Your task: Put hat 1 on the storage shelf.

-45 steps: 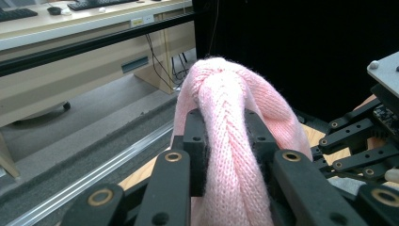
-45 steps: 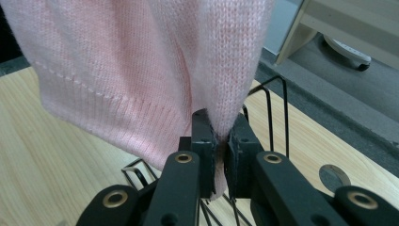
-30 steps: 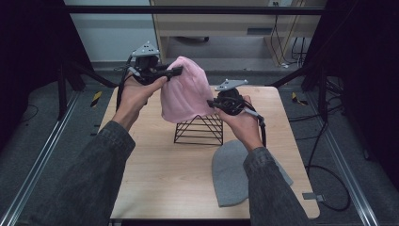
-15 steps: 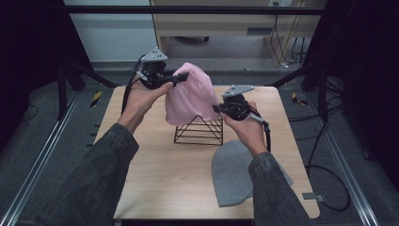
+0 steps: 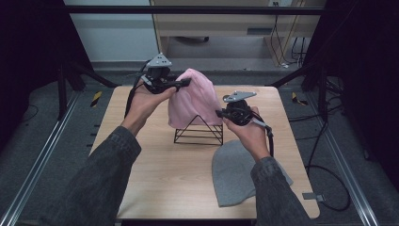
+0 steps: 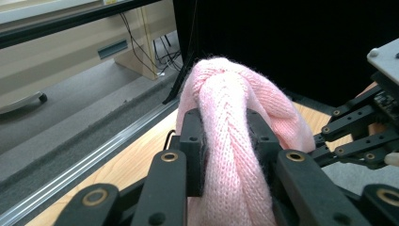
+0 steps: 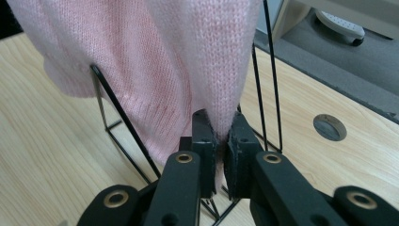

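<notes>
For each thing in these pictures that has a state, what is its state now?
pink knit hat: draped over the stand, gripped at two places.
black wire stand: upright on the table, partly covered.
grey hat: lying flat, untouched.
left gripper: shut on a thick fold.
right gripper: shut on the hat's edge.

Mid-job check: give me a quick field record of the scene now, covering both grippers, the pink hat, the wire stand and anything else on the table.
left gripper: shut on a thick bunched fold of the pink hat
right gripper: shut on the hat's lower edge
pink hat: draped over the top of the wire stand, held from both sides
wire stand: black, pyramid-shaped, upright on the table
grey hat: flat on the table, near side, beside the right forearm
</notes>
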